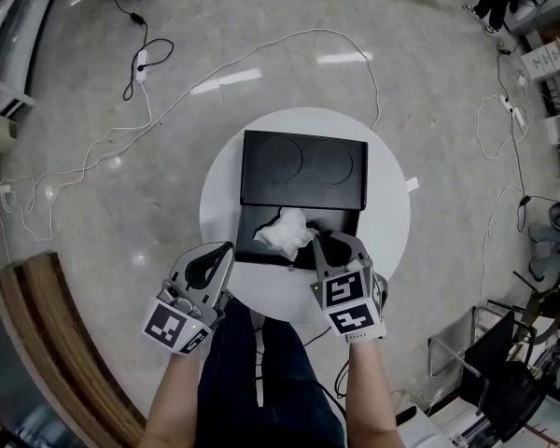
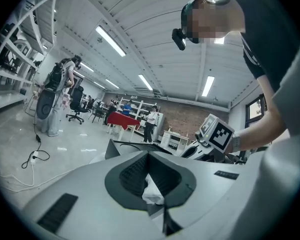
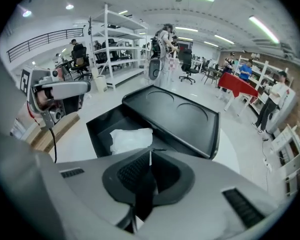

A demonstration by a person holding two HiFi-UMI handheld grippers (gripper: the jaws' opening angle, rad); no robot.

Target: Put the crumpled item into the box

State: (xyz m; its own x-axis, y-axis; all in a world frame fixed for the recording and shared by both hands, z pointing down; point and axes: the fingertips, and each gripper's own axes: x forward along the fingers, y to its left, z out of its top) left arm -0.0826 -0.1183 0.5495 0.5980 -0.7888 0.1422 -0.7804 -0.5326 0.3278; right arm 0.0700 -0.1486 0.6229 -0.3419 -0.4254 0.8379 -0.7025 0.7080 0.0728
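Note:
A black box (image 1: 250, 220) stands on a round white table (image 1: 392, 208), its lid (image 1: 303, 169) laid back flat on the far side. The white crumpled item (image 1: 285, 233) lies inside the box (image 3: 97, 126), apart from both grippers, and shows as a pale wad (image 3: 131, 139) just beyond my right jaws. My right gripper (image 1: 334, 241) hangs over the box's near right corner, tilted down, jaws together and empty (image 3: 150, 156). My left gripper (image 1: 228, 248) is at the box's near left corner, about level. Its tips meet (image 2: 149, 156), and a sliver of white shows in the slit below them.
Cables (image 1: 149, 101) snake over the grey floor around the table. A wooden bench (image 1: 47, 325) curves at lower left. Chairs and metal frames (image 1: 504, 362) crowd the lower right. The person's legs are under the table's near edge. Shelves (image 3: 115, 44) and several people stand far off.

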